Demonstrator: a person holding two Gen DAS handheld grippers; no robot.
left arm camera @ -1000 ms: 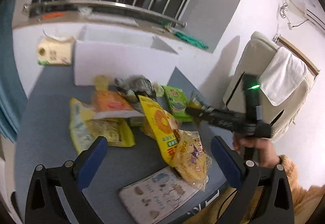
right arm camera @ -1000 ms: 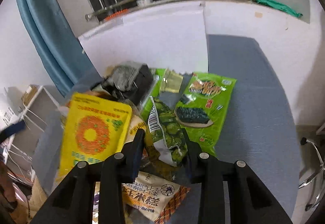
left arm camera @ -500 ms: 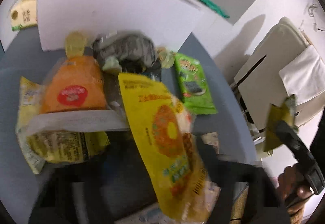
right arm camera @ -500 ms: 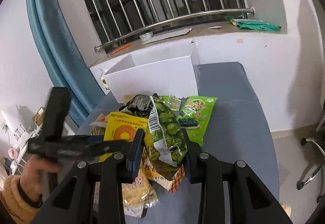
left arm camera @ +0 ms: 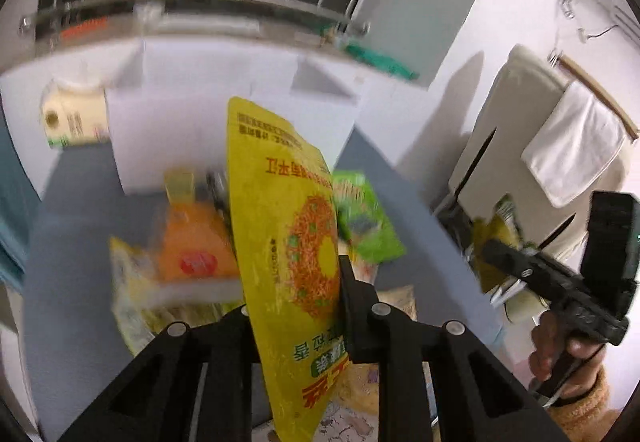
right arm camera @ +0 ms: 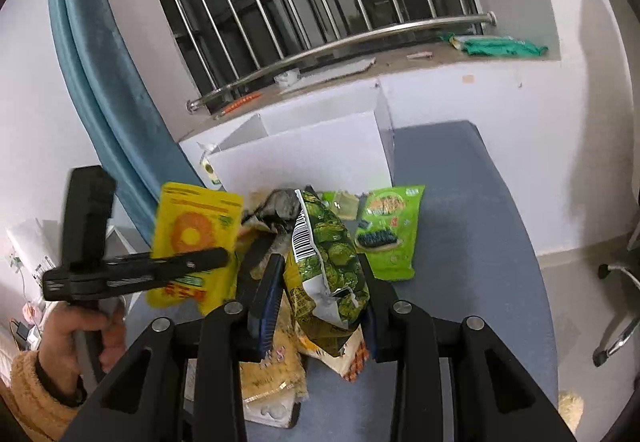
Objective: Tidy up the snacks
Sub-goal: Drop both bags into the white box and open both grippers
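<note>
My left gripper is shut on a tall yellow snack bag and holds it above the pile; it also shows in the right wrist view. My right gripper is shut on a green pea snack bag, lifted above the table; it shows at the right of the left wrist view. A white open box stands behind the pile. On the grey table lie a green seaweed packet, an orange bag and a grey-black bag.
A milk carton stands left of the box. More yellow packets and a printed card lie at the table's near edge. A window ledge with metal bars runs behind. A beige chair with a white towel stands to the right.
My left gripper dropped to the pile, shut on the yellow bag and lifted it. My right gripper rose and pulled back with the green pea bag.
</note>
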